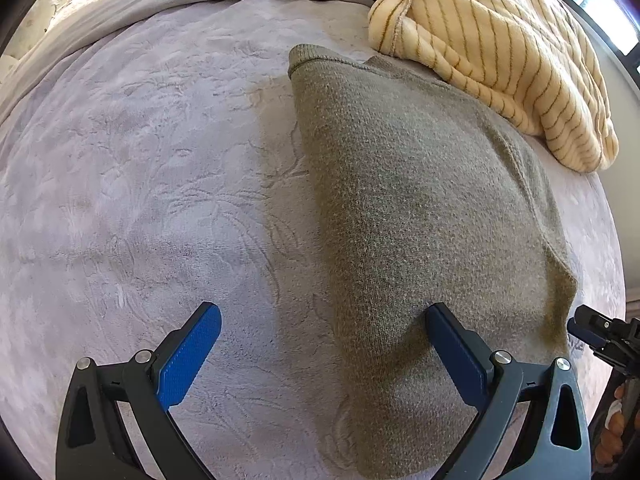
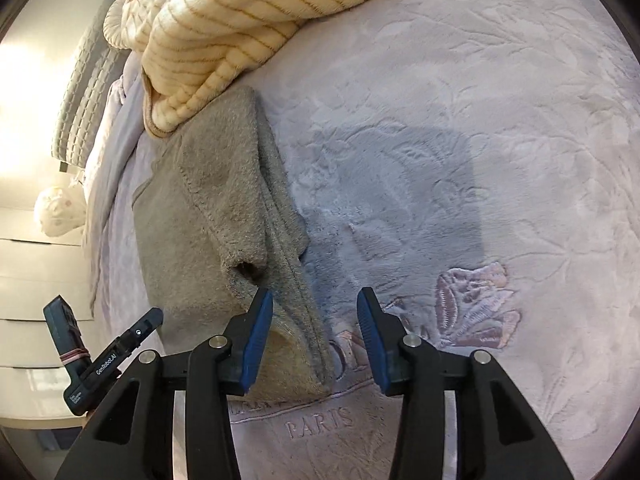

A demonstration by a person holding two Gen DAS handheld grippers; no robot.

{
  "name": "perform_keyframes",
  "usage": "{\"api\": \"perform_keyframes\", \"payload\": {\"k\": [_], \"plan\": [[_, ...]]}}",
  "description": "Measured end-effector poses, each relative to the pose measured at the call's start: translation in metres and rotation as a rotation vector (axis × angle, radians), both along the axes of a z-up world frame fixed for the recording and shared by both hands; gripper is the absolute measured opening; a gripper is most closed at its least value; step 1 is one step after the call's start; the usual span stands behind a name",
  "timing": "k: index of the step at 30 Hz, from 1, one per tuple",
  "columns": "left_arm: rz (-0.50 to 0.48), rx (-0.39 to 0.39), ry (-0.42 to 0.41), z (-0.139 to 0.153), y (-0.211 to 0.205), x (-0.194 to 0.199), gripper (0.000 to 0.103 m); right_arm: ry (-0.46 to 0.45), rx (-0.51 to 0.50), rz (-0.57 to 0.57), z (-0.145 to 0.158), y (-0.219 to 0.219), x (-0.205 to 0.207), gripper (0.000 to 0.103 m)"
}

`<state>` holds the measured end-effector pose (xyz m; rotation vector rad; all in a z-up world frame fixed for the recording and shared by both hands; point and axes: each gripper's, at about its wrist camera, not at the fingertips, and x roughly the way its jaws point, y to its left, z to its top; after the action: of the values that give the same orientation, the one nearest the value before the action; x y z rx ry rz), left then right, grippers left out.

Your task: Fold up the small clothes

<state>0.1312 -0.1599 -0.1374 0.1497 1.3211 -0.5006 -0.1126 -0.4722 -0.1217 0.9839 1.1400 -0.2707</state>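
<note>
Here the grey knit [image 1: 420, 208] lies folded lengthwise on the blanket [image 1: 140, 200], its top tucked under a striped garment [image 1: 500, 40]. Left gripper [image 1: 324, 344] gapes wide, one finger seemingly resting on the knit; right gripper [image 2: 316, 336] stands half-open, empty.

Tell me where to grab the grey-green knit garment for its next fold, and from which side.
Probably the near corner of the grey-green knit garment, where its layered edges end beside the right tool. Come from the bare blanket side: those edges lie stacked and exposed there, while the striped cream garment covers the far end.
</note>
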Motion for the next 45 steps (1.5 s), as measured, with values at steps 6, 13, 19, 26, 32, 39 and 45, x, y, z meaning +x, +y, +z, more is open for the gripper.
{"api": "perform_keyframes", "payload": {"k": [6,13,19,26,32,39,45], "plan": [[0.009,0.004,0.021,-0.002,-0.002,0.002,0.103,0.001,-0.008,0.043,0.003,-0.005,0.006,0.059],[0.007,-0.005,-0.011,0.002,0.0,0.0,0.103,-0.008,0.008,0.074,0.0,-0.014,0.017,0.069],[0.082,-0.064,0.044,0.009,0.013,0.018,0.103,-0.028,0.022,0.097,-0.004,-0.024,0.028,0.069],[0.224,-0.081,0.096,0.003,0.033,0.051,0.102,-0.075,0.09,0.118,-0.013,-0.041,0.05,0.07],[0.207,-0.169,0.169,-0.007,0.025,0.06,0.102,-0.103,0.256,0.151,-0.041,-0.05,0.074,0.07],[0.1,-0.156,0.156,-0.021,-0.018,0.054,0.103,-0.106,0.356,0.206,-0.06,-0.048,0.092,0.078],[0.069,-0.198,0.174,-0.031,-0.033,0.049,0.103,-0.128,0.345,0.413,-0.062,-0.02,0.118,0.08]]}}
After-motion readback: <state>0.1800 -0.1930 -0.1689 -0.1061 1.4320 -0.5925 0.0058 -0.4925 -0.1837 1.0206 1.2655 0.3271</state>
